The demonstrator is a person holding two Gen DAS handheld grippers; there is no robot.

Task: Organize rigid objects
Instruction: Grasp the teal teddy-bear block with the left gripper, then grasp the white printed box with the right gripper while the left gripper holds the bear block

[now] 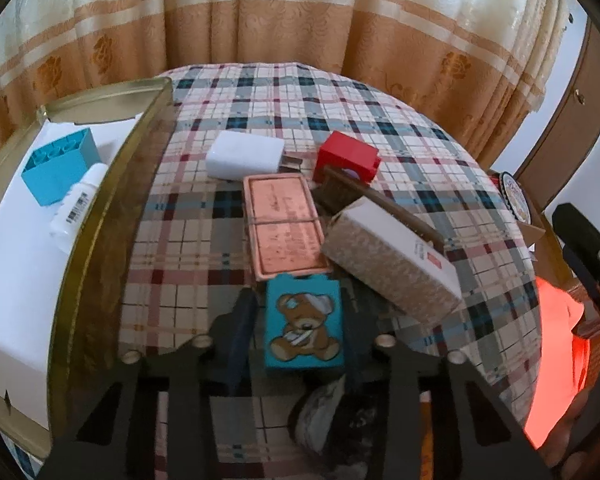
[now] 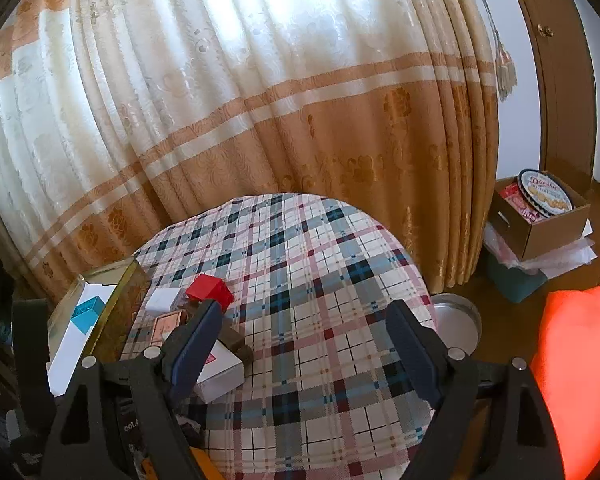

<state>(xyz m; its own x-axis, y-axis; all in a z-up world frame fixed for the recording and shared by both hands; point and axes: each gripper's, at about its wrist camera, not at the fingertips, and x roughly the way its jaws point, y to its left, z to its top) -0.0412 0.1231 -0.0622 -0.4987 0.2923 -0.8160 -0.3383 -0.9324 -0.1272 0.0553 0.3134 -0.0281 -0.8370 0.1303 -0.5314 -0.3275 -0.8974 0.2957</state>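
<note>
Checked cloth (image 1: 300, 100) in cream, teal and red covers the round table, with peach-banded curtains (image 1: 260, 12) hanging behind. My left claw (image 1: 300, 328) is down at the near edge of the pile, its dark fingers (image 1: 242, 320) pinched on the teal block with the bandaged teddy bear printed on it (image 1: 303, 326); the block stands upright between the pads. Just beyond it lies the flat copper-pink tin (image 1: 284, 226), and leaning against that tin's right side is the cream patterned cardboard box (image 1: 392, 256), tilted. Farther back sit the white plug adapter (image 1: 244, 156) and the red plastic cube (image 1: 348, 158). Off to the left, the gold-rimmed tray (image 1: 112, 208) holds a teal ridged block (image 1: 60, 172) and a white tube (image 1: 78, 204), side by side. My right claw (image 2: 304, 344) hovers over bare cloth, fingers (image 2: 414, 350) spread wide with nothing between them, the pile just to its left.
</note>
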